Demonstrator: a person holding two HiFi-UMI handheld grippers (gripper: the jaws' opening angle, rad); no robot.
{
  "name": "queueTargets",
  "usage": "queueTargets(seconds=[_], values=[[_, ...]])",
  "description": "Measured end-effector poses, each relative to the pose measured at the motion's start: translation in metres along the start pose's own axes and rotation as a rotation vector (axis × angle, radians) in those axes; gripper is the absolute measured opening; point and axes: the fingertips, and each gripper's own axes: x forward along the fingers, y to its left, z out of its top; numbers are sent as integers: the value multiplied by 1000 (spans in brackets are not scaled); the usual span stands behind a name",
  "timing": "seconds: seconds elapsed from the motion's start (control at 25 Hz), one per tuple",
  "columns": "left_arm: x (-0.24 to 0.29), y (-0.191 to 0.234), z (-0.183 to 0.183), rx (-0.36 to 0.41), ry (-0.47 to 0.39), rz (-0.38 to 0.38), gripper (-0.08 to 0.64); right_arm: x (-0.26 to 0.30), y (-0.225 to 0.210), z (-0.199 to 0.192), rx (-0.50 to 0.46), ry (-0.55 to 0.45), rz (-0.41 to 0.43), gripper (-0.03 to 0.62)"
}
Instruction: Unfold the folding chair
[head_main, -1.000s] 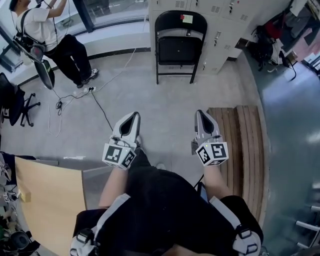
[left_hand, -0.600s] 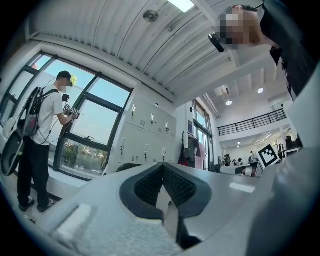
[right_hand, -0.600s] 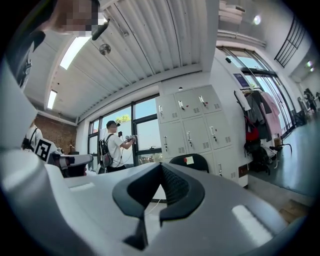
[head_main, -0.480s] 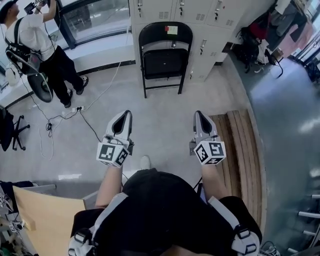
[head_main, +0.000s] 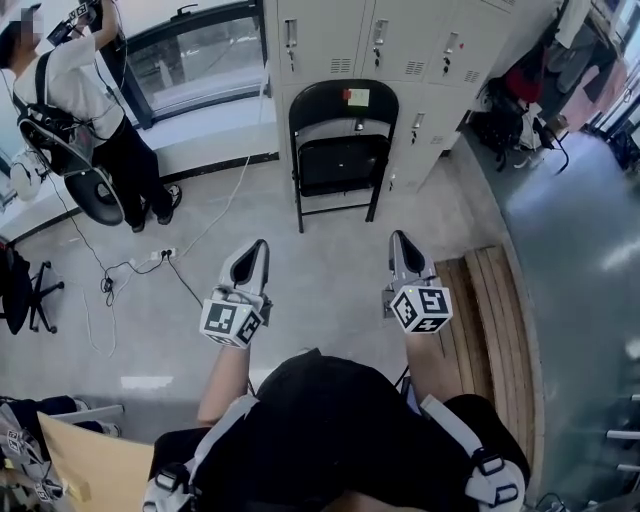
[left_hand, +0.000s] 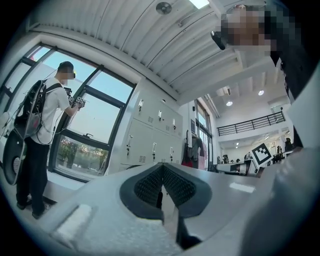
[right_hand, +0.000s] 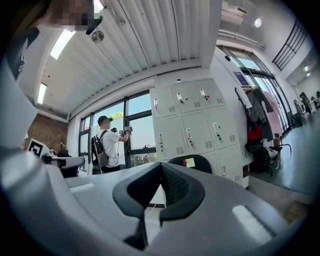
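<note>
The folded chair leans on the lockers, well apart from the left hand-held gripper and right hand-held gripper, both pressed together and empty. If they arrive closed, they would likely shove the chair sideways instead of gripping its frame.

folding chair: in the right gripper view only its backrest top shows above the gripper's body
note on backrest: print too small to read
wooden bench: near end hidden under right gripper
office chair: cut by left edge
</note>
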Motion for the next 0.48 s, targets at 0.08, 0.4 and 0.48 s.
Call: queueTargets(seconds=[0.08,0.4,0.48], values=[[8,19,0,-3,-3,4,3,20,3,-1,-6,5,0,5],[35,70,-11,-27,15,20,3,76,7,-12,8,38,-2,5],[45,75,-14,-26,18,24,3,88,2,-15,13,47,0,5]])
